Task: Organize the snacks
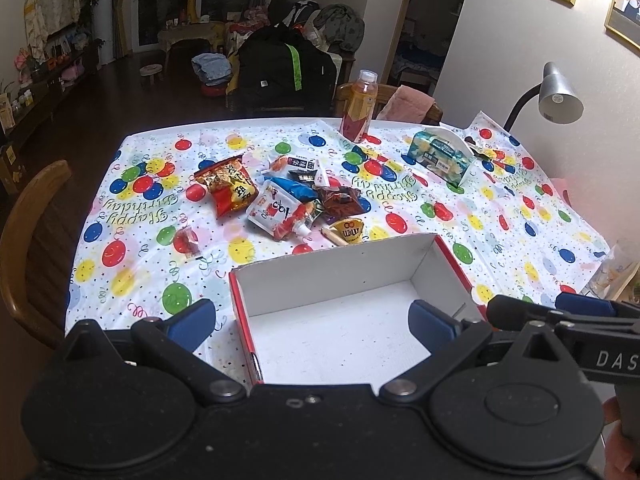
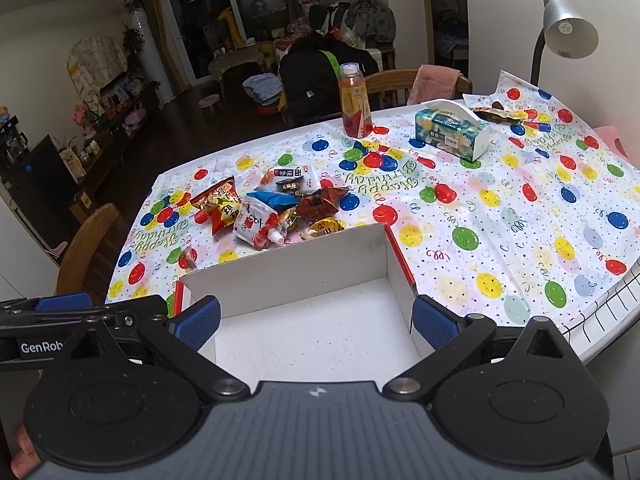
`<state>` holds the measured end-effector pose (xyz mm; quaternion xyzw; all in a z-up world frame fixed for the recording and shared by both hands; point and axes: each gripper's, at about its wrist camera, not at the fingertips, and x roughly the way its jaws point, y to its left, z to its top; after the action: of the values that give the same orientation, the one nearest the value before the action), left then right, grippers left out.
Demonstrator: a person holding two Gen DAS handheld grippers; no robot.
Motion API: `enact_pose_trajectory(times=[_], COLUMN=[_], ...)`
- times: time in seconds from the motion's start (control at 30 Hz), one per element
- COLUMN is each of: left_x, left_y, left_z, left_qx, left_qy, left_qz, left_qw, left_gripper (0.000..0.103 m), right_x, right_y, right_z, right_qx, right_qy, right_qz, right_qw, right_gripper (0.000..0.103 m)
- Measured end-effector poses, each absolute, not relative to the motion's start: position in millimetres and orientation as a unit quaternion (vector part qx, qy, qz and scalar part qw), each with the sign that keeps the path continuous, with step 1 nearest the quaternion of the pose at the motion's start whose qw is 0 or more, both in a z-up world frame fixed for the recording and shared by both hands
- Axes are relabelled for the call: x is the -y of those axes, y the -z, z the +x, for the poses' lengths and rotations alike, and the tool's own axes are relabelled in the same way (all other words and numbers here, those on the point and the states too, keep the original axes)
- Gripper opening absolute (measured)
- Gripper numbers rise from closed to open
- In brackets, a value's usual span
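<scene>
Both views looking down onto the surface [image 1: 520, 240], covered by a balloon-print cloth.

Left hand-held gripper [image 1: 312, 322]: hanging spread wide, pinching nothing, blue pads straddling the near left wall of the box [image 1: 452, 256]. Right hand-held gripper [image 2: 316, 320]: likewise spread wide and empty, one pad at each side wall of the box [image 2: 288, 264]. Both sitting side by side at the near edge.

Box: open-topped, white inside, red outside, holding nothing, lying near the front edge of the surface.

Snack pile [image 1: 280, 196] lying just beyond the far wall of the box, toward the left: red chip bag [image 1: 228, 192], white spouted pouch [image 1: 276, 212], blue packet [image 1: 294, 192], brown wrapper [image 1: 340, 202], yellow cup [image 1: 350, 232] touching or nearly touching the far wall. One small red candy [image 1: 186, 242] lying apart, left of the pile.

Bottle [image 1: 359, 106] standing upright at the far edge. Tissue box [image 1: 440, 156] sitting far right, well apart from the pile. Lamp [image 1: 558, 94] leaning over the far right corner.

Open cloth lying to the right of the box and between pile and tissue box. Chair [image 1: 28, 232] standing at the left edge.
</scene>
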<state>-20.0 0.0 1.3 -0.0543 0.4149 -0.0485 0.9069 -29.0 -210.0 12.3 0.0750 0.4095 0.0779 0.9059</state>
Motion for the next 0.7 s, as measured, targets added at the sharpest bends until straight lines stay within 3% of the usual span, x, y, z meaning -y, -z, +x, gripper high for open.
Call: enact_pose_trajectory(times=[0.4, 0.7], left_x=[-1.4, -11.7], left_y=[6.6, 18.4], left_z=[12.4, 46.1], left_qx=[-0.420, -0.434], left_qy=[0.013, -0.030], left_qz=[-0.077, -0.107], left_qw=[0.904, 0.894], left_gripper=[0.102, 0.102], right_x=[222.2, 233.5], right_y=[-10.1, 4.9], right_z=[27.3, 92.4], right_qx=[-0.415, -0.463], right_qy=[-0.121, -0.173], right_qz=[0.059, 0.042], right_qw=[0.900, 0.868], right_gripper=[0.103, 0.103])
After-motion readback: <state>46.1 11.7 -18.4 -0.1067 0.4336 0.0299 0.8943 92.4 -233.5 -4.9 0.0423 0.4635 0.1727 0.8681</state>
